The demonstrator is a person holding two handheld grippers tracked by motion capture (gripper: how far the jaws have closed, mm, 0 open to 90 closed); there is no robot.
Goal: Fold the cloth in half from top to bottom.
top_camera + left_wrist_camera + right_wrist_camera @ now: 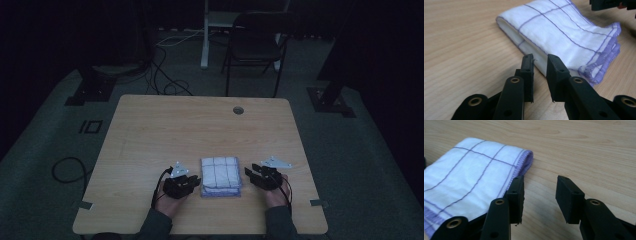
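- A folded white cloth (220,176) with thin purple check lines and a purple stitched hem lies flat on the wooden worktop (200,130), close to the near edge and a little right of its middle.
- The left hand-held gripper (199,181) sits just beside the cloth's left edge, and the person's left hand (167,204) holds it from below in the high view.
- In the left gripper view, the left hand-held gripper (540,60) has its black jaws standing a narrow gap apart, their tips right at the folded edge of the cloth (564,32); the gap between them looks empty, and no pad presses on the fabric.
- The right hand-held gripper (248,173) rests just off the cloth's right edge, with the right hand (276,196) behind it.
- In the right gripper view, the right hand-held gripper (540,186) has its jaws spread wide, with bare wood showing between them; they hold nothing.
- One of those jaws stands right against the hemmed corner of the cloth (466,177), the other well out over the bare worktop (586,150).
- In the left gripper view the cloth shows several stacked layers, the hems bunched at one corner.
- Beyond the worktop, a dark chair (254,45) stands on the grey floor (360,160), with cables (165,75) trailing nearby.
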